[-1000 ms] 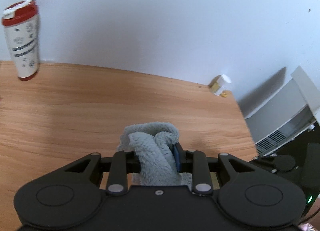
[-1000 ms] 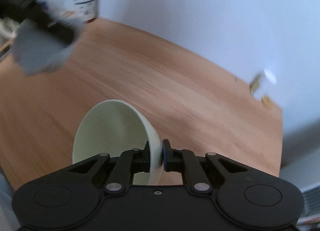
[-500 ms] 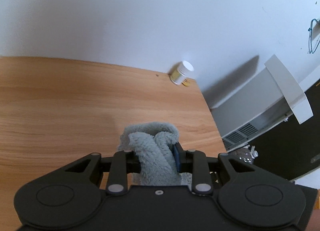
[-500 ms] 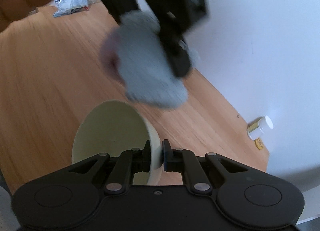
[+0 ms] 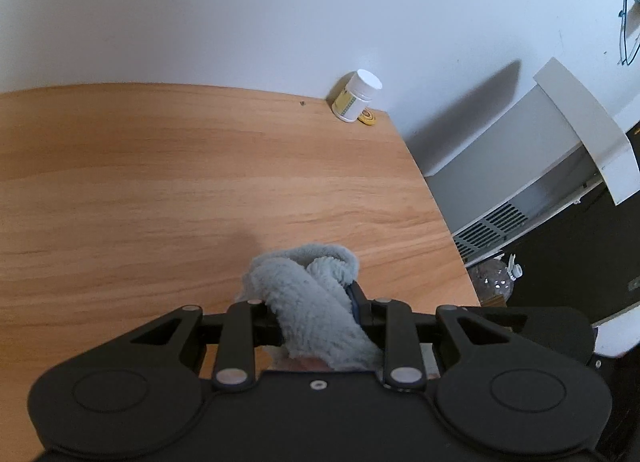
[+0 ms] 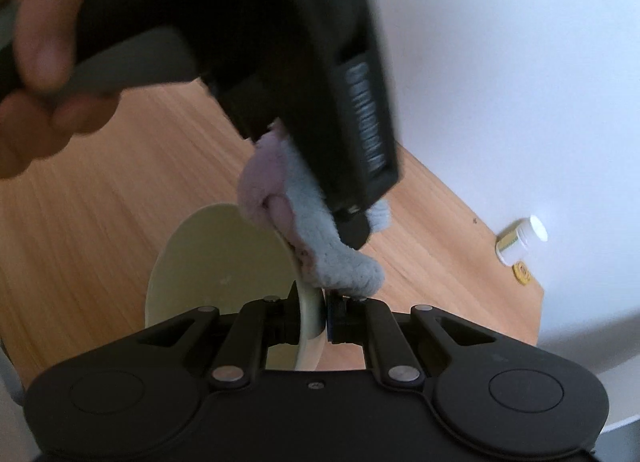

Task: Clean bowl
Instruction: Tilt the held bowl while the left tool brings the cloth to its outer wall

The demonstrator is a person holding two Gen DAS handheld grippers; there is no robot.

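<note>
Clenched on the rim of a pale cream, hard, probably breakable ceramic-looking bowl [image 6: 224, 262] tilted above the wooden surface [image 6: 100, 190], the right claw [image 6: 316, 316] is met by the left claw [image 6: 352, 230], clamped on a soft, grey fluffy cloth [image 6: 340, 262] touching that rim.

Left gripper [image 5: 316, 302] clamped on a fluffy grey cloth [image 5: 310, 302], bunched up betw. the jaws, above a wooden table [image 5: 160, 182]; small white pill bottle [image 5: 356, 100] at far corner by the wall, yellow cap [image 5: 368, 118] just beside it; white vented unit [image 5: 520, 190] off table's right edge.
</note>
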